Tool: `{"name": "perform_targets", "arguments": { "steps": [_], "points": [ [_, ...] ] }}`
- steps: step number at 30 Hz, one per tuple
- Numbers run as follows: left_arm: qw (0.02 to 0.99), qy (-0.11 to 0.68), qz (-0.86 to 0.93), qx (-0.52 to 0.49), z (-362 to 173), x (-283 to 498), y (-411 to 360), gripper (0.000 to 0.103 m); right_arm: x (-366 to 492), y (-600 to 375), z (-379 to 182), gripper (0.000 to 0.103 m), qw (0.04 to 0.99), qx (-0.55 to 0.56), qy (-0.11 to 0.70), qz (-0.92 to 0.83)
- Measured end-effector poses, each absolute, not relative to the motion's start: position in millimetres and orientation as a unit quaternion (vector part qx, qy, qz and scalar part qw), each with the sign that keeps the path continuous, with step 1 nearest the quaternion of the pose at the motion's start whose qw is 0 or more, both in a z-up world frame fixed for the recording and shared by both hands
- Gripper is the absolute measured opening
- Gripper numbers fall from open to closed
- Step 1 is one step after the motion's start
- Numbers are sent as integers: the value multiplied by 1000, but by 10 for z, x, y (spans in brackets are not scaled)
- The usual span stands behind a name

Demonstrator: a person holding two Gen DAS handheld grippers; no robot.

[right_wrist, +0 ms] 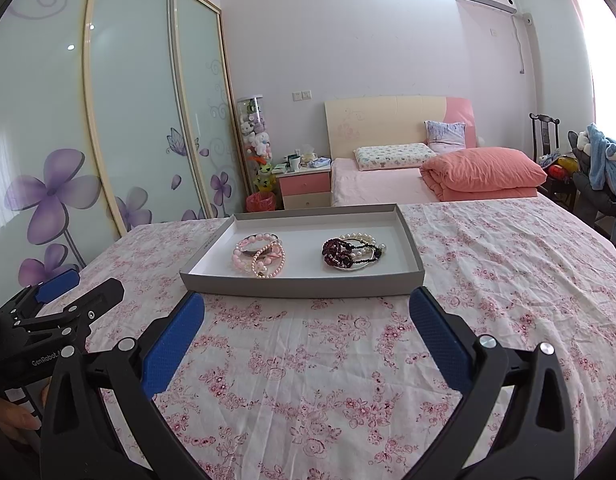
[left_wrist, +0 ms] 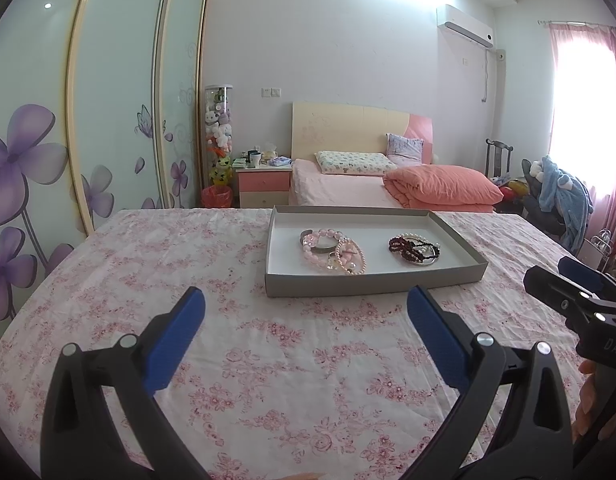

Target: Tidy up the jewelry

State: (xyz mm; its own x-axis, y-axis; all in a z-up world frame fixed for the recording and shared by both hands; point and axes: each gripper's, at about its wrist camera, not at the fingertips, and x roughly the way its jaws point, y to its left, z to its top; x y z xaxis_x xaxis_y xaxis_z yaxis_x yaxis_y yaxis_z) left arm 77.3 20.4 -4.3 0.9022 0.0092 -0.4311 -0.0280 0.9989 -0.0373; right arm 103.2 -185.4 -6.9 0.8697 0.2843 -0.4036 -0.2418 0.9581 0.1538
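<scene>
A shallow grey tray (left_wrist: pixel 372 280) (right_wrist: pixel 299 286) rests on the floral cloth ahead of both grippers. Inside it, a pile of pink and pearl bracelets (left_wrist: pixel 332 250) (right_wrist: pixel 259 255) lies at the left. A pile of dark red, black and white bead bracelets (left_wrist: pixel 414 250) (right_wrist: pixel 354 254) lies at the right. My left gripper (left_wrist: pixel 305 304) is open and holds nothing, a little short of the tray's front wall. My right gripper (right_wrist: pixel 308 308) is also open with nothing in it, close to the same wall. Each gripper shows at the edge of the other's view.
The floral cloth (left_wrist: pixel 267 360) covers a broad flat surface around the tray. Behind it stand a pink bed (left_wrist: pixel 348 188), a nightstand (left_wrist: pixel 261 186), sliding wardrobe doors (left_wrist: pixel 107 120) at the left and a chair with blue clothing (left_wrist: pixel 560 196) at the right.
</scene>
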Motion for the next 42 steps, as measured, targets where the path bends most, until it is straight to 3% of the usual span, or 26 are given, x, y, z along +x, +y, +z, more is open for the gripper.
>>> {"name": "perform_targets", "arguments": {
  "steps": [42],
  "points": [
    [975,223,10,-20,-73,776,167,99,1033,-1839,-77,101,965,52,218,137]
  ]
}}
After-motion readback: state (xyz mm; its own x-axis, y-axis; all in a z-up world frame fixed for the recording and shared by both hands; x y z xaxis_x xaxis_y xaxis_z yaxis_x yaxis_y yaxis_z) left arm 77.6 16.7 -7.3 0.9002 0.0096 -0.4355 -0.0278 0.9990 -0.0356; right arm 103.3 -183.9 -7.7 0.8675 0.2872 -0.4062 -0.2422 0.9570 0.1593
